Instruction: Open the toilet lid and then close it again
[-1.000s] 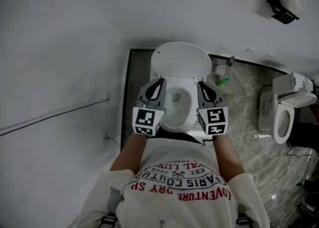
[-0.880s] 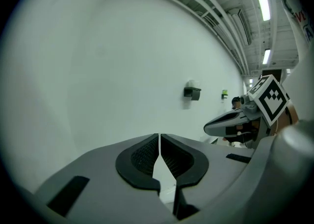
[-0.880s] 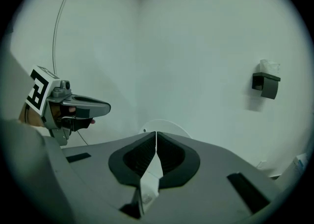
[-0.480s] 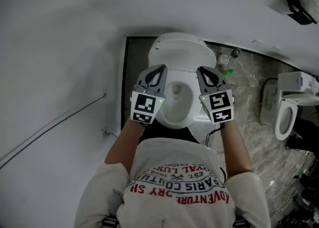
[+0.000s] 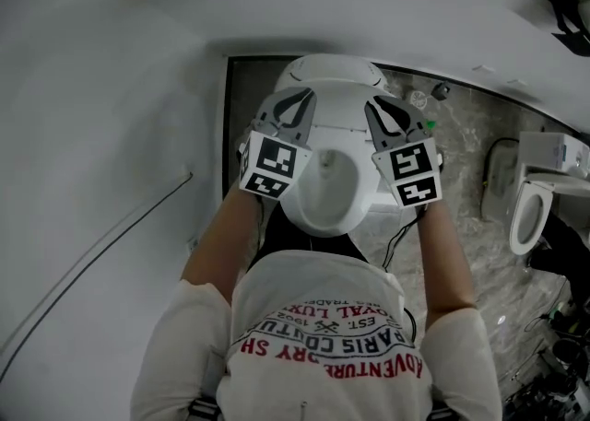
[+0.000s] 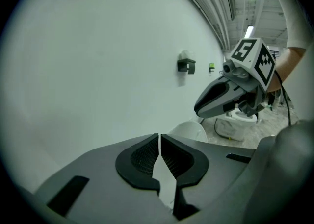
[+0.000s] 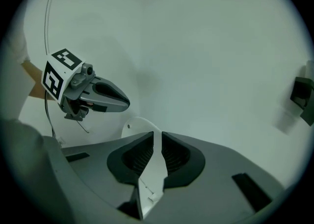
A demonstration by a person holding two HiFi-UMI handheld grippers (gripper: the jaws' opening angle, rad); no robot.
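The white toilet (image 5: 324, 196) is straight below me with its lid (image 5: 332, 76) raised against the back wall. Both grippers hover over the rear of the bowl, just short of the lid. My left gripper (image 5: 295, 99) is at the lid's left side and my right gripper (image 5: 384, 108) at its right; both are shut with nothing gripped. In the left gripper view the shut jaws (image 6: 160, 136) point at the lid's rounded top (image 6: 191, 131), with the right gripper (image 6: 197, 109) beside them. In the right gripper view the jaws (image 7: 158, 134) show a sliver of lid (image 7: 136, 126) behind them.
A plain white wall fills the left and top, with a thin cable (image 5: 129, 226) running along it. A second toilet (image 5: 539, 200) stands at the right on the marble floor (image 5: 461, 189). A small green bottle (image 5: 430, 125) sits behind the bowl. A black fixture (image 5: 572, 6) hangs on the wall.
Both grippers have moved forward over the bowl toward the raised lid and spread slightly apart. Both have stayed shut.
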